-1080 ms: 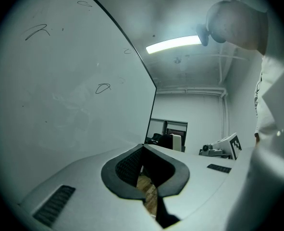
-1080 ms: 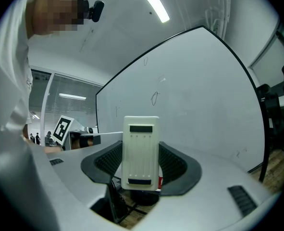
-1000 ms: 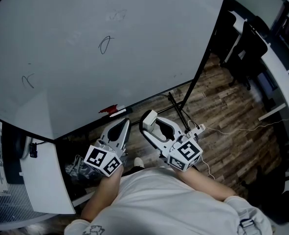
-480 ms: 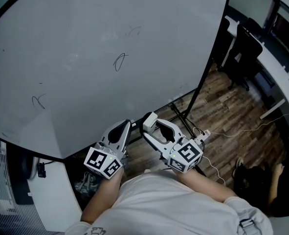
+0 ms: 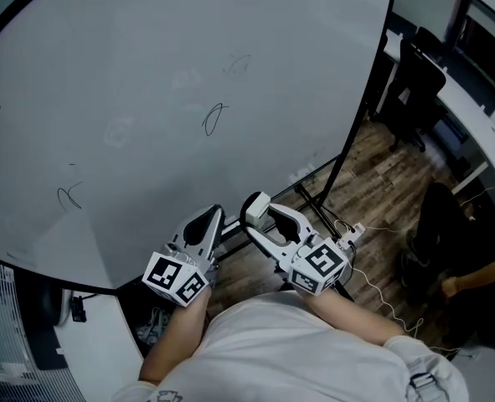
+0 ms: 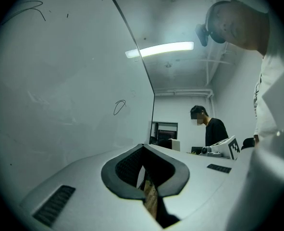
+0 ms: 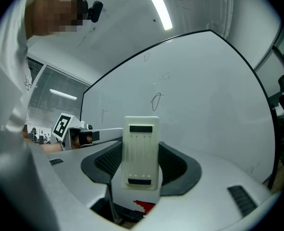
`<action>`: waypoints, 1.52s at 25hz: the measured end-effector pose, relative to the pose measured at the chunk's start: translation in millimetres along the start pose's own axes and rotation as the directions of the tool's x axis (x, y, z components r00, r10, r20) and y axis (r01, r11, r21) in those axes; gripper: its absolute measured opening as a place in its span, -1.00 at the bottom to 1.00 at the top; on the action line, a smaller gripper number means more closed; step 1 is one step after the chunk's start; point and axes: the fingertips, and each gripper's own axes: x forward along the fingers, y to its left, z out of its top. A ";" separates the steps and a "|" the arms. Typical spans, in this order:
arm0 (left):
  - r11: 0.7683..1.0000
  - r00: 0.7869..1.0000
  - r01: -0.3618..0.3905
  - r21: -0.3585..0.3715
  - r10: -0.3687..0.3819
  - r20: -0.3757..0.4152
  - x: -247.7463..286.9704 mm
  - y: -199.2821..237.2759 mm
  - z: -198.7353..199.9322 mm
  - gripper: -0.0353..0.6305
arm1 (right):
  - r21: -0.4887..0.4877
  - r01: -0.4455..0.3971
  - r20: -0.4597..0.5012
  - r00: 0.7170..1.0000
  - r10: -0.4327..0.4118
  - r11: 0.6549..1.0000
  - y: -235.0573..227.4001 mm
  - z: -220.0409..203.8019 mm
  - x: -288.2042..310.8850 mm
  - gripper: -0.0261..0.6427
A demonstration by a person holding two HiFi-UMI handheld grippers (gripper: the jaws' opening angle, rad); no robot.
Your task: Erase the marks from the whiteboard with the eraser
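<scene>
R gripper (image 5: 268,218) by torso, fingers clamped on eraser (image 7: 142,153), long axis upright. L gripper (image 5: 208,220) just beside, fingers together, empty. Whiteboard (image 5: 130,74) ahead; nearest mark (image 5: 214,118) up & fwd of eraser, not touching. R hand nearer.

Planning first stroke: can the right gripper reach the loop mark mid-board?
Probably yes: the right gripper holds the eraser near the whiteboard's lower edge, and nothing stands between it and the loop mark.
</scene>
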 end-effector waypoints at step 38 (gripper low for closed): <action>0.999 0.998 -0.011 0.048 0.008 0.068 33.4 54.5 32.8 -0.88 | -0.379 -0.058 0.151 0.981 0.123 0.924 -62.2 214.7 116.6 -0.21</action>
